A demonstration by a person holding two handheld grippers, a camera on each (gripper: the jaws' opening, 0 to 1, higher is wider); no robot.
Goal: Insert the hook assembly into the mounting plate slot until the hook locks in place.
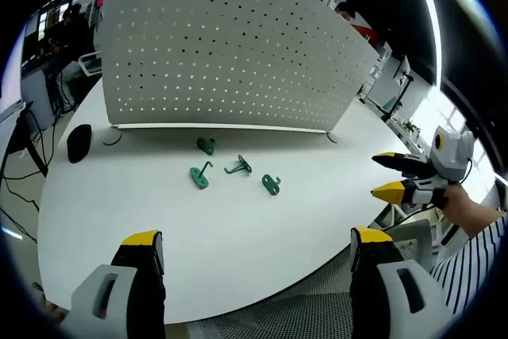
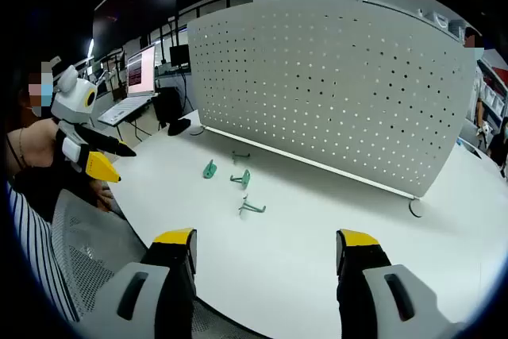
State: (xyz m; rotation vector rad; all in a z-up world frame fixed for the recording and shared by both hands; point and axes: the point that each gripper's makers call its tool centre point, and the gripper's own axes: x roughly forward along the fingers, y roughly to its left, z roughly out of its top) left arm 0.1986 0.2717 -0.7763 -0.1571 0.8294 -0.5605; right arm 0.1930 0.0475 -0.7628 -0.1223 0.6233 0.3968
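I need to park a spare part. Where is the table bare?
Bare: the table between the green hooks and the near edge, and right of the hooks. Crowded: the hooks' strip before the pegboard, and the black object at its left.

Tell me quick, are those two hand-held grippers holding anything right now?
Left hand-held gripper: open, holding nothing, above the table edge.
Right hand-held gripper: open, holding nothing; the green hooks lie untouched on the table.

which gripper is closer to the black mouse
Left, probably. The black mouse lies ahead and left of the left gripper; the right gripper hovers far off on the opposite side.
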